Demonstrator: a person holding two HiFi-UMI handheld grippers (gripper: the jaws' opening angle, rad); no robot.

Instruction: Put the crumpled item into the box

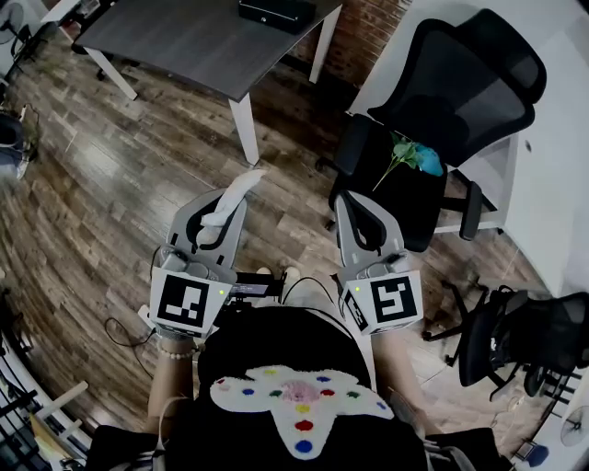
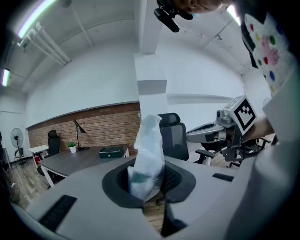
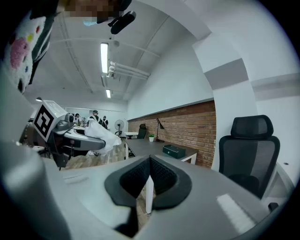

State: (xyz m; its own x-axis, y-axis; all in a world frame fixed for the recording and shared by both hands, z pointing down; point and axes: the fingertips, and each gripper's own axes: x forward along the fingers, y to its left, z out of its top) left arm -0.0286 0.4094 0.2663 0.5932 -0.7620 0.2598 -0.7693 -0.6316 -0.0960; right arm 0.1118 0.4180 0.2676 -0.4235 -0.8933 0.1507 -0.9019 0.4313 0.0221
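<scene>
The crumpled item (image 1: 236,195) is a pale, wrinkled plastic wad that sticks up from between the jaws of my left gripper (image 1: 221,219), which is shut on it. In the left gripper view the crumpled item (image 2: 149,154) stands upright in the left gripper (image 2: 147,182). My right gripper (image 1: 362,213) is held beside it, shut and empty; in its own view the right gripper (image 3: 149,174) has its pads pressed together. The box (image 1: 276,12) is a small dark case on the grey desk (image 1: 193,37) ahead, also visible as the box (image 2: 111,152) and the box (image 3: 174,151).
A black office chair (image 1: 442,110) stands ahead on the right, with a green and blue object (image 1: 412,156) on its seat. A second black chair (image 1: 515,340) is at the lower right. The floor is wood planks (image 1: 101,202). A brick wall (image 3: 187,129) runs behind the desk.
</scene>
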